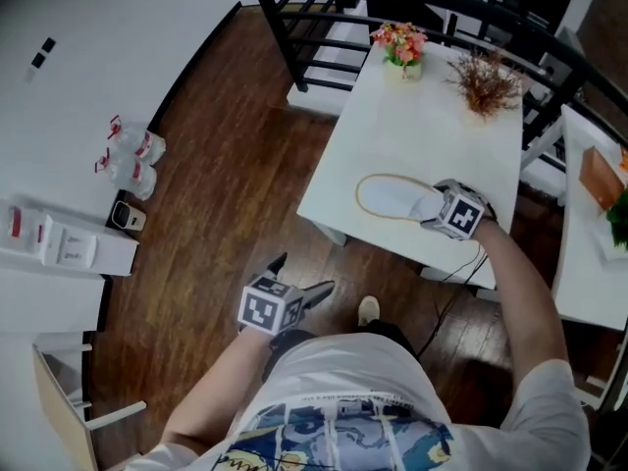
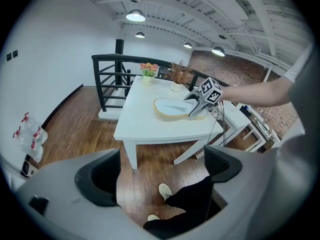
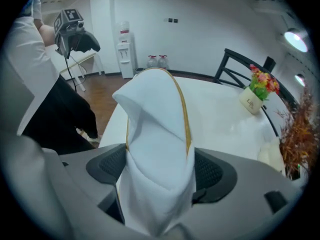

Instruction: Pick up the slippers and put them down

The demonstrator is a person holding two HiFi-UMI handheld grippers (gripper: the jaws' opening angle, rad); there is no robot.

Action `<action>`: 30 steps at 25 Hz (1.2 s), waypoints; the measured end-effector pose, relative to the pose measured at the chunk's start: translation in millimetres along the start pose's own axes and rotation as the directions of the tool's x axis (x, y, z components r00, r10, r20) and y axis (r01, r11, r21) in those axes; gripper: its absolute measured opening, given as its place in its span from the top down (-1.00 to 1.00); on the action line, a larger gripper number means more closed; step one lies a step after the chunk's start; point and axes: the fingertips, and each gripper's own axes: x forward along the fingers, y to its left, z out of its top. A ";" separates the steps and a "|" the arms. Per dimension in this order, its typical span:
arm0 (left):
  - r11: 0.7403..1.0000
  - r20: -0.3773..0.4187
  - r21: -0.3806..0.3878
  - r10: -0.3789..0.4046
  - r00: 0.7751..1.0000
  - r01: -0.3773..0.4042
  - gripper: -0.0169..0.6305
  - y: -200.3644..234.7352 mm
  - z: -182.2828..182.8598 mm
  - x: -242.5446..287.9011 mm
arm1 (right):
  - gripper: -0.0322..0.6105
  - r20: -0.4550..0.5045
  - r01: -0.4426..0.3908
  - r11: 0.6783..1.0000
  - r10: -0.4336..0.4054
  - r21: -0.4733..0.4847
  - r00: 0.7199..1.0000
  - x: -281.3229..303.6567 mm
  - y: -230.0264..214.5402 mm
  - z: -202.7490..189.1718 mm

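**Slipper clamped by right gripper on white table**

Obs. 1: One white slipper (image 1: 391, 197) with tan edging lies on the white table (image 1: 422, 130), on the half of the tabletop nearest the person and close to that near edge. Its sole looks flat on the tabletop. I cannot tell whether the gripped end is lifted clear.

Obs. 2: The right gripper (image 1: 433, 207) reaches in over the table's near edge. Its jaws are closed onto the slipper's soft upper. In the right gripper view the white fabric is bunched and folded between the two dark pads, touching both.

Obs. 3: The left gripper (image 1: 302, 275) is off the table, over the wood floor (image 1: 226, 194) on the person's side and well apart from the slipper. Its jaws stand wide apart with nothing held. Only the floor, a dark trouser leg and the person's light shoes (image 2: 165, 190) show between them.

Obs. 4: At the table's far end stand a small flower pot (image 1: 402, 49) and a dried plant (image 1: 487, 82), both well apart from the slipper. A black railing (image 1: 324, 13) runs beyond that far end. Water bottles (image 1: 132, 160) sit on the floor by the wall, far to the table's left.
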 end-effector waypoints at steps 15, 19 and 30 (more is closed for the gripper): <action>0.946 -0.012 0.260 -0.197 0.980 0.193 -0.67 -23.2 -72.6 -61.7 | -0.38 -0.034 0.272 0.871 -0.284 0.408 0.958 -137.1 166.6 -4.9; 0.927 -0.015 0.288 -0.247 0.969 0.241 -0.64 -11.7 -114.8 -93.3 | -0.38 -0.086 0.336 0.804 -0.339 0.490 0.937 -157.9 245.2 -10.3; 0.893 -0.079 0.344 -0.280 0.957 0.290 -0.64 -36.7 -198.3 -120.1 | -0.38 -0.238 0.462 0.541 -0.434 0.703 0.869 -187.5 398.9 -107.3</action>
